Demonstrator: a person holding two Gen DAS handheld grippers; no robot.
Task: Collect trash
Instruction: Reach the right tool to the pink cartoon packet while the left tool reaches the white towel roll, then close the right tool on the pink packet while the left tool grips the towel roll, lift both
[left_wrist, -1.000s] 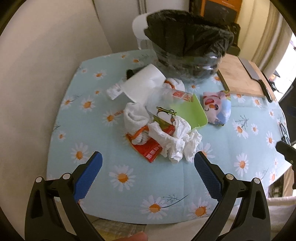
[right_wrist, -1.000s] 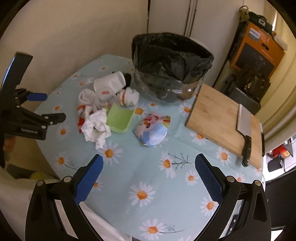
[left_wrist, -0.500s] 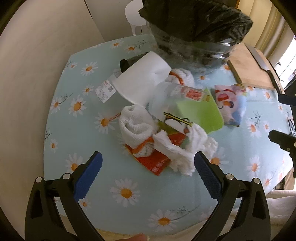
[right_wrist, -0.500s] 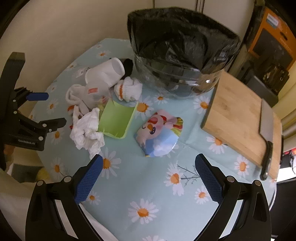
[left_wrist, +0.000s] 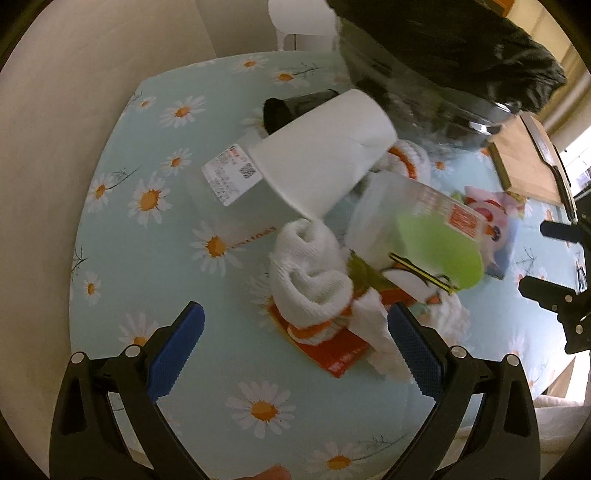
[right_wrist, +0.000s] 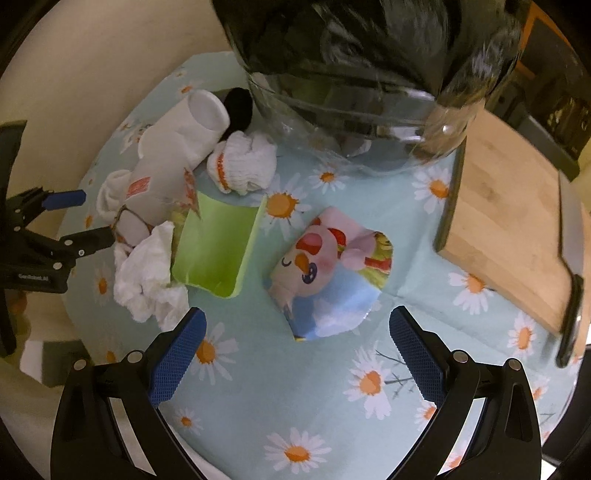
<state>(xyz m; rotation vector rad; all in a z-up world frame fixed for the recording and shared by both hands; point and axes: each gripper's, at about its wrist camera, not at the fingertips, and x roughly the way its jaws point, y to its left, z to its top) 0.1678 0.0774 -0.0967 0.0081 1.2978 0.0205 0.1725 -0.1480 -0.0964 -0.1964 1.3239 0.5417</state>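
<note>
Well, we hold both grippers spread wide: left gripper (left_wrist: 295, 347) over the rolled white sock (left_wrist: 310, 273), right gripper (right_wrist: 295, 347) near the cartoon wrapper (right_wrist: 328, 273), bare tablecloth (right_wrist: 295, 398) beneath.

The black-lined clear plastic bin (right_wrist: 362, 85) ran off the top edge, motion-blurred. The cleaver on the bamboo board (right_wrist: 509, 236) smeared at right. The white label's (left_wrist: 231, 173) print was unreadable.
</note>
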